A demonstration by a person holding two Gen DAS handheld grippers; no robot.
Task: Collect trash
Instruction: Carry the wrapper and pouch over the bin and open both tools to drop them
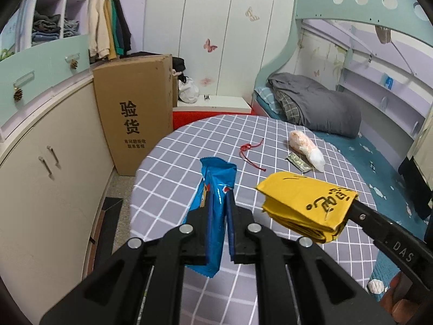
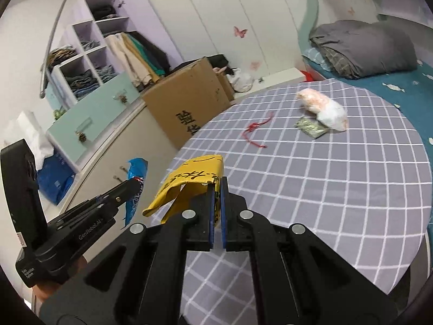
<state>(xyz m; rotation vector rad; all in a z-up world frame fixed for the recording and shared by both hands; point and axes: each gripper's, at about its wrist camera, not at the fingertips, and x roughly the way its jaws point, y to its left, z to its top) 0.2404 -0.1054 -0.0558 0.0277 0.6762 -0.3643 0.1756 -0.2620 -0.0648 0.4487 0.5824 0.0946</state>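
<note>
- Round table (image 1: 311, 243) with the grey checked cloth is sitting under both my tongs.
- Left tongs (image 1: 217, 211) are gripping the blue wrapper (image 1: 213, 187), lifted off the cloth.
- Right tongs (image 2: 216, 203) are clamping the yellow bag (image 2: 189, 178), also in the air.
- Orange-white bag (image 2: 322, 105), green packet (image 2: 311, 127) and red string (image 2: 254, 130) are lying at the table's far side.

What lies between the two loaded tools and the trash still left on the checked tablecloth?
Nothing visible. Beyond the blue wrapper and yellow wrapper lies bare tablecloth up to the red string, green sachet and plastic bag.
</note>
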